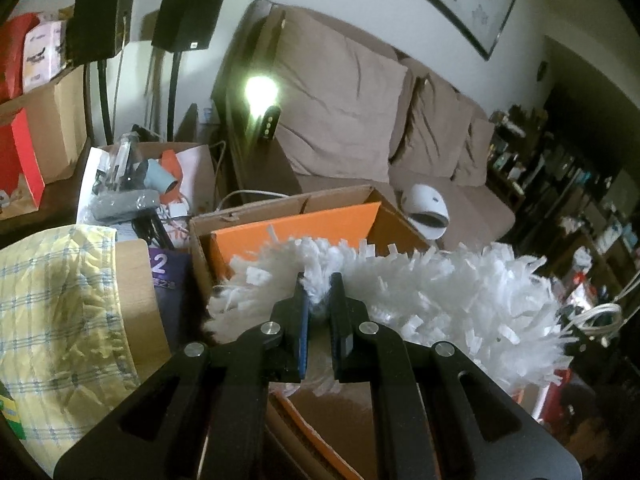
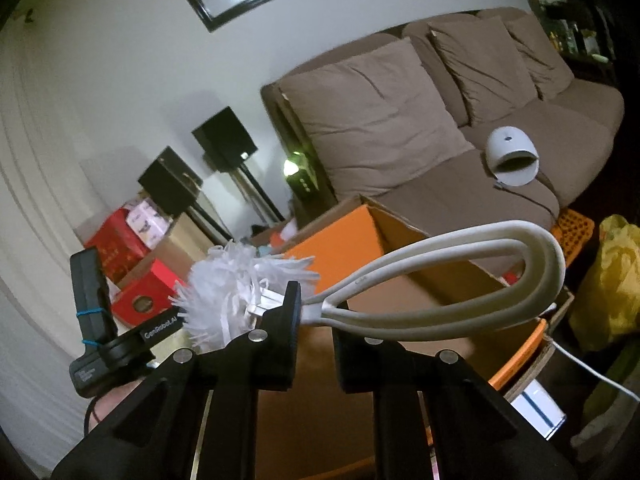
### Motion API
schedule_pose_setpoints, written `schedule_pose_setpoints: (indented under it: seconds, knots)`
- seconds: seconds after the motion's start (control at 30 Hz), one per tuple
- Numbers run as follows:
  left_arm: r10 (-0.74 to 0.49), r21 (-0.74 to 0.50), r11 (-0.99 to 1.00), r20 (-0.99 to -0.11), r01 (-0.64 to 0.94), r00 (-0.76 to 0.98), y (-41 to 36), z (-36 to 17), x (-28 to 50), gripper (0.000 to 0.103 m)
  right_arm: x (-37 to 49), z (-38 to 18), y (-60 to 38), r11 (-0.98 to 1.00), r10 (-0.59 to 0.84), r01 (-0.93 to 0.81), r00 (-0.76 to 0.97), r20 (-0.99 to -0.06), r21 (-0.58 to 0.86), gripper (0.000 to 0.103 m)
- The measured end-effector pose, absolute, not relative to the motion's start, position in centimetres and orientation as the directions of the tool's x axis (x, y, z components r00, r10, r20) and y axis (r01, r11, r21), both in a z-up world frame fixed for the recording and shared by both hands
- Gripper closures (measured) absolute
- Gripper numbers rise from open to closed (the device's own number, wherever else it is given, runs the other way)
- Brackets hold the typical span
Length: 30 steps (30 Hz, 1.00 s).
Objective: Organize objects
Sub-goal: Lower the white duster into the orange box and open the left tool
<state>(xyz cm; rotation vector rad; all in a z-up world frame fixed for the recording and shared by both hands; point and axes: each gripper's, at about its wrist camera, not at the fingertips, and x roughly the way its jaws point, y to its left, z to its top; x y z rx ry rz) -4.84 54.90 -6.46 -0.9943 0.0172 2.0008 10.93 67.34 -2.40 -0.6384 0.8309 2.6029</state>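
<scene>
A white fluffy duster (image 1: 432, 296) hangs sideways over an open cardboard box with an orange liner (image 1: 296, 224). My left gripper (image 1: 320, 300) is shut on the fluff near the head's left end. The duster's pale loop handle (image 2: 472, 276) stretches to the right in the right wrist view, above the same box (image 2: 340, 248). My right gripper (image 2: 316, 316) is shut on the flat neck where the handle meets the fluffy head (image 2: 228, 296). The left gripper's black body (image 2: 120, 344) shows at the left behind the fluff, with a hand under it.
A brown sofa (image 1: 352, 120) with cushions stands behind the box, with a white domed device (image 2: 512, 156) on its seat. Two black speakers on stands (image 1: 188, 16) and red boxes (image 2: 116, 240) are at the left. A yellow checked cloth (image 1: 60, 312) lies near left, and a yellow bag (image 2: 612, 280) sits right.
</scene>
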Motion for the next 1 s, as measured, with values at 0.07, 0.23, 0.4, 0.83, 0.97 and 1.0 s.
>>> schedule_pose_setpoints:
  seconds: [0.07, 0.23, 0.4, 0.83, 0.97, 1.0]
  knots:
    - [0.692, -0.328, -0.621, -0.655, -0.712, -0.302, 55.2, -6.9, -4.7, 0.095, 10.7, -2.8, 67.4, -0.773, 0.202, -0.464, -0.827, -0.524, 0.434, 0.088]
    - [0.678, -0.312, -0.647, -0.652, -0.696, -0.339, 54.9, -7.3, -5.1, 0.095, 9.7, -4.2, 67.3, -0.769, 0.183, -0.469, -0.813, -0.552, 0.435, 0.085]
    - [0.667, -0.312, -0.659, -0.663, -0.685, -0.339, 54.9, -7.9, -6.0, 0.096, 9.2, -4.8, 67.2, -0.774, 0.182, -0.474, -0.801, -0.57, 0.42, 0.085]
    - [0.673, -0.277, -0.629, -0.663, -0.727, -0.329, 55.7, -7.5, -4.0, 0.098, 8.8, -6.2, 67.5, -0.764, 0.172, -0.501, -0.766, -0.619, 0.407, 0.092]
    - [0.662, -0.279, -0.634, -0.678, -0.721, -0.32, 55.7, -8.4, -4.0, 0.098, 8.6, -6.4, 67.7, -0.757, 0.164, -0.507, -0.758, -0.631, 0.413, 0.091]
    - [0.662, -0.28, -0.634, -0.679, -0.72, -0.319, 55.7, -8.5, -4.0, 0.098, 8.4, -6.4, 67.6, -0.758, 0.162, -0.506, -0.757, -0.633, 0.412, 0.091]
